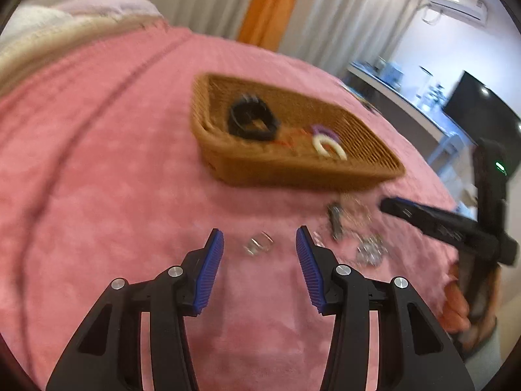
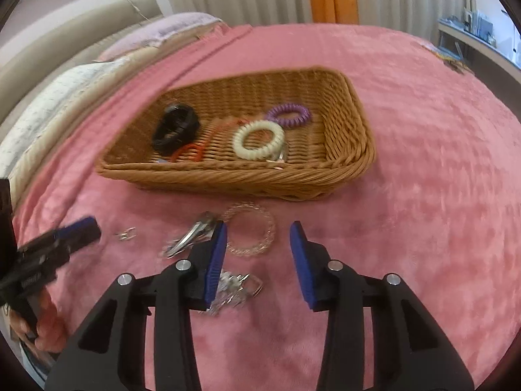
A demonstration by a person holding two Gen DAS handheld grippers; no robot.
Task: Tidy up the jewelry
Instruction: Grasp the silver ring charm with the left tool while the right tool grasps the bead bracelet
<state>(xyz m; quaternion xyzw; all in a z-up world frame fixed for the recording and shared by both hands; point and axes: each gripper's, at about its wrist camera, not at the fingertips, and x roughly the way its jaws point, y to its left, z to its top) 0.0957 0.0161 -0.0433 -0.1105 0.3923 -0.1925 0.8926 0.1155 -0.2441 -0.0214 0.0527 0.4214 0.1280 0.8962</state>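
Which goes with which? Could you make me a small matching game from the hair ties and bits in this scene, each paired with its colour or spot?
Things:
1. black ring
2. cream coil
3. purple coil
4. clear coil

Places:
a. on the blanket, outside the basket
b. in the basket, far right
c. in the basket, left side
d. in the basket, just in front of the purple one

Pairs: 1-c, 2-d, 3-b, 4-a
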